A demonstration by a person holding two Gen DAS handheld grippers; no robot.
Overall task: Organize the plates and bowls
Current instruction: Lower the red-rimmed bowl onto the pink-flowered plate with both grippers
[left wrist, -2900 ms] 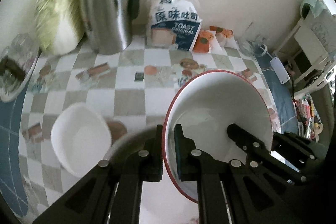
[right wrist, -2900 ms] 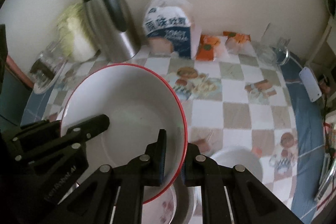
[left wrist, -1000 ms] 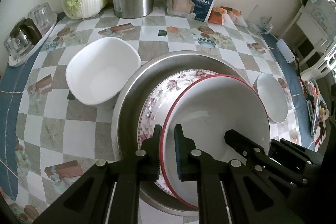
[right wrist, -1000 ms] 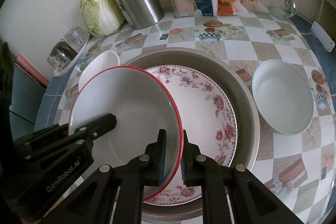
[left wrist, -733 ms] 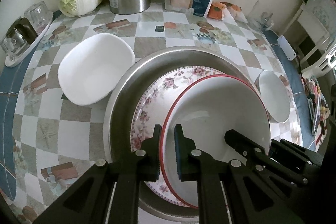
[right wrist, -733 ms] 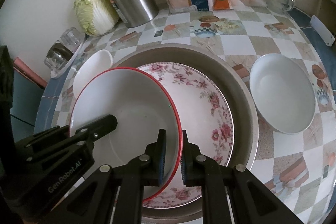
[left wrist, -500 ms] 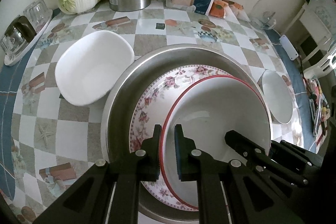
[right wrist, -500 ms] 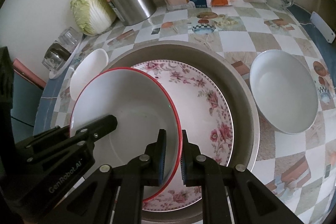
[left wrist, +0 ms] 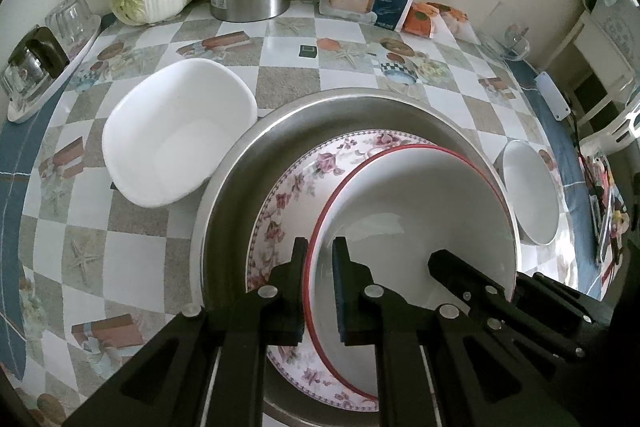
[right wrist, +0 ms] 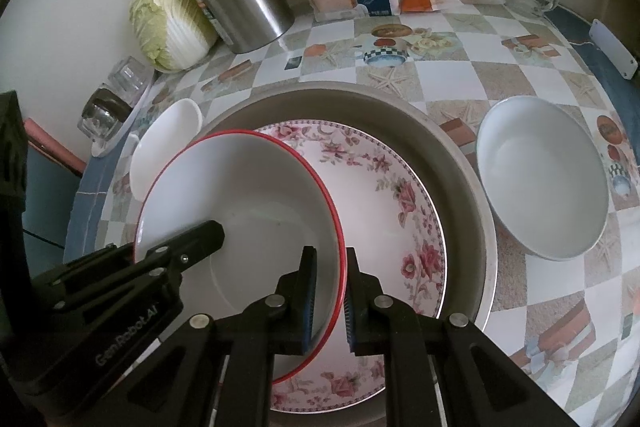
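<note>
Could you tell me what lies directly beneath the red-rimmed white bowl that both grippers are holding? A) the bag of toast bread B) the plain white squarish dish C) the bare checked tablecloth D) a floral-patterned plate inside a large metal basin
D: the red-rimmed white bowl, gripped at its rim by the left gripper and right gripper, sits over the floral-patterned plate inside the large metal basin.

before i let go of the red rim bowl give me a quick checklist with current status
1. Left gripper straddles the rim of the red-rimmed bowl: ok.
2. Right gripper straddles the opposite rim: ok.
3. Bowl is over the floral plate: ok.
4. Plate sits inside the steel basin: ok.
5. Bowl centred on the plate: not ok, it is offset to one side.
6. Bowl bottom resting on the plate: cannot tell.
</note>
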